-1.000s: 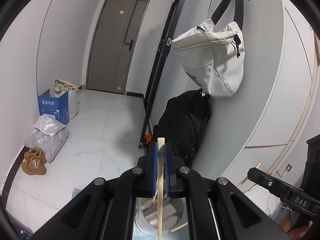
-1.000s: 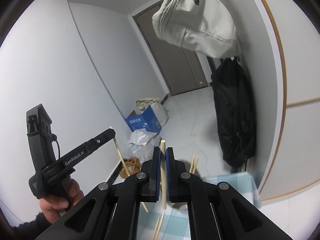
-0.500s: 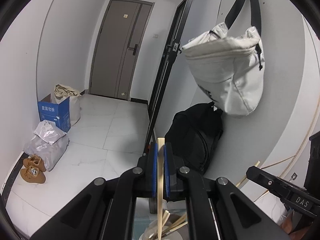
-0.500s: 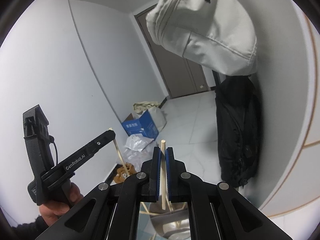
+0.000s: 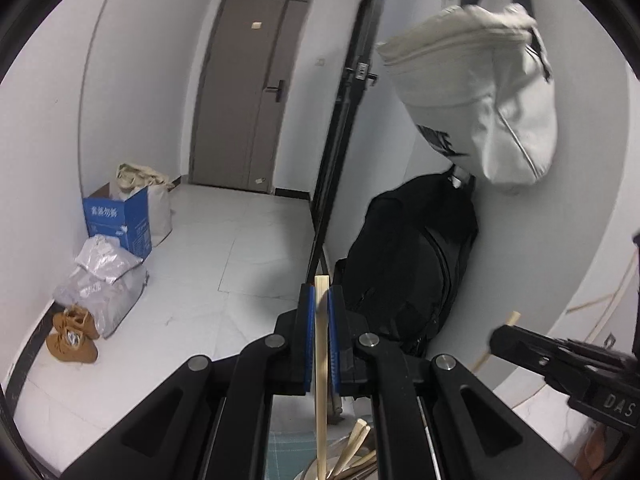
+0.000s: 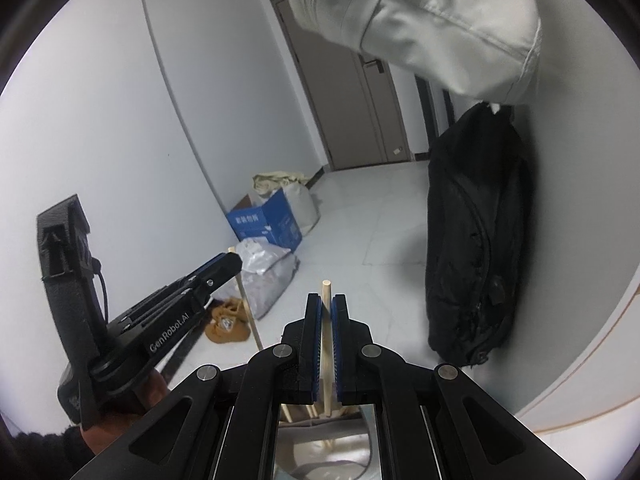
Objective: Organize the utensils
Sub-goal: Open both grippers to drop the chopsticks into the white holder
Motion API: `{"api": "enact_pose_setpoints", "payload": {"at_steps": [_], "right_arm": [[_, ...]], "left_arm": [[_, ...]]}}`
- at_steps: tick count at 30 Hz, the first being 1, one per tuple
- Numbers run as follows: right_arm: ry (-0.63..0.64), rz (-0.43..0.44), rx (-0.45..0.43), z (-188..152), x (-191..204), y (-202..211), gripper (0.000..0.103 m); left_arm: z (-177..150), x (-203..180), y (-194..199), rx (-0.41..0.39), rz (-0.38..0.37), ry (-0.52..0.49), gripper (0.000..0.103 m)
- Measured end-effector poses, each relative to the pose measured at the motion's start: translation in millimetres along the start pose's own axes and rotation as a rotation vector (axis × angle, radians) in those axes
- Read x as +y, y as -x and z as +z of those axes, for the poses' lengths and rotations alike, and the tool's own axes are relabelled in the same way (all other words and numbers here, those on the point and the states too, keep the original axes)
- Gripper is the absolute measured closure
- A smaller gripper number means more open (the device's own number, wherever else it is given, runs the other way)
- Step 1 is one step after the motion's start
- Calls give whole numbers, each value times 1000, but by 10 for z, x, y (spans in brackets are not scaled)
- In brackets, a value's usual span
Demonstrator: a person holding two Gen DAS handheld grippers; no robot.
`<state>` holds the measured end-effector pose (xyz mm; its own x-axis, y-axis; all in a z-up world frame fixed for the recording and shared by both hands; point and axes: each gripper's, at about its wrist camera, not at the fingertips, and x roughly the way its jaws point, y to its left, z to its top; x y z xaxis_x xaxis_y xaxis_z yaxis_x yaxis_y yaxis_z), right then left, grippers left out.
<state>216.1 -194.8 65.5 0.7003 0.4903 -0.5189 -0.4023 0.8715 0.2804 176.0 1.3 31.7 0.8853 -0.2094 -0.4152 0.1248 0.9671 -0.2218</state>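
1. Chopstick (image 5: 321, 364), pale squared wood, stands upright, clamped by the left gripper (image 5: 319, 312) above a metal holder (image 5: 316, 470) containing more sticks.
2. A rounder chopstick (image 6: 327, 344) is pinched in the right gripper (image 6: 327, 312).
3. Only the right view shows the hand (image 6: 132, 400).
4. Beyond the holder, a black backpack (image 5: 408, 264) leans.
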Motion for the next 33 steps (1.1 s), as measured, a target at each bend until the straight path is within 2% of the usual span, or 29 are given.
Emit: {"api": "enact_pose_setpoints", "payload": {"at_steps": [9,14,20,23,26,27,28,29,30,31,33], "right_arm": [[18,11,72,-216,53,-237,99],[19,15,100,-314,57,-338,99],[12,17,147,-469,58,-467,99],[14,15,164,-570,64,-509,99],[-7,39,176,-663,43,-498,96],[-11,36,173,-679,43,-472,95],[-18,35,160,-695,39,-422,93],[-29,39,137,-707,32,-341,78],[-41,41,108,-718,22,-250,55],[-52,36,82,-727,24,-174,47],[-73,46,21,-748,8,7,46]], "left_arm": [[-82,-49,28,61,-82,-68,100],[-130,-25,-14,136,-127,-83,100],[-172,11,28,182,-175,-67,101],[-218,-6,-53,269,-191,-78,100],[-285,39,-137,361,-218,-37,100],[-277,53,-102,353,-210,-31,100],[-253,75,-46,332,-214,-18,100],[-225,97,31,306,-220,-2,100],[-189,117,115,280,-223,13,99],[-146,131,198,256,-226,28,98],[-88,153,326,222,-220,49,85]]}}
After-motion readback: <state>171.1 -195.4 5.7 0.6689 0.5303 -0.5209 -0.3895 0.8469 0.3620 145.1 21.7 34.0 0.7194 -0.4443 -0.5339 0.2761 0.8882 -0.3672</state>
